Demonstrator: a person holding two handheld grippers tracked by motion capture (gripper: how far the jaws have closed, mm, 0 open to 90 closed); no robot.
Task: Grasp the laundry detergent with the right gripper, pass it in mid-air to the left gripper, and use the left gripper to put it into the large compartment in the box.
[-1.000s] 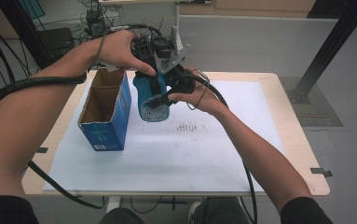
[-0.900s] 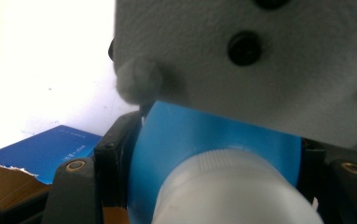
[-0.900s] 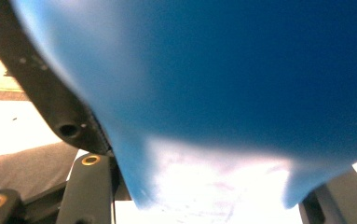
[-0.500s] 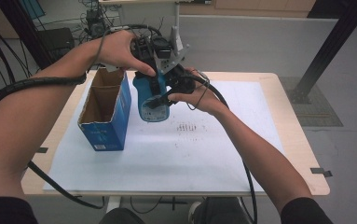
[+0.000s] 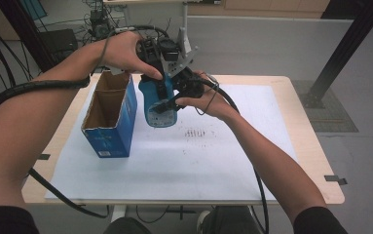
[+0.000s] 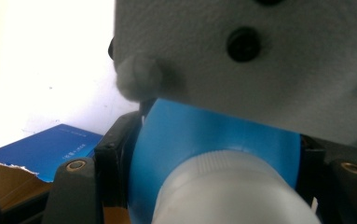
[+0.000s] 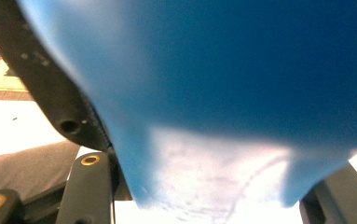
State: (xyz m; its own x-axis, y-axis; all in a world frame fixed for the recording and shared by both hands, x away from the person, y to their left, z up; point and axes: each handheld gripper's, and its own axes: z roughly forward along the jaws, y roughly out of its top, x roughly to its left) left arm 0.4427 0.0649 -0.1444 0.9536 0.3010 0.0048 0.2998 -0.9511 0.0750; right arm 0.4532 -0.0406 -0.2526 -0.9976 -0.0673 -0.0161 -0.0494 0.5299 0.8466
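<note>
above the table [image 5: 291, 146], nothing has changed: left gripper [image 5: 158, 92] and right gripper [image 5: 167, 103] stay clamped on the blue tube [image 5: 158, 105] beside the box [image 5: 111, 131], so boxing waits

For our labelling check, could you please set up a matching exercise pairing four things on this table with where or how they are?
Things:
1. blue bottle
2. blue carton
3. white sheet
4. left tongs

States:
A. spread flat over the tabletop
B. standing on the table, top open
C. held above the table by both tongs
D. shut on the bottle's upper end

Pairs: 1-C, 2-B, 3-A, 4-D
</note>
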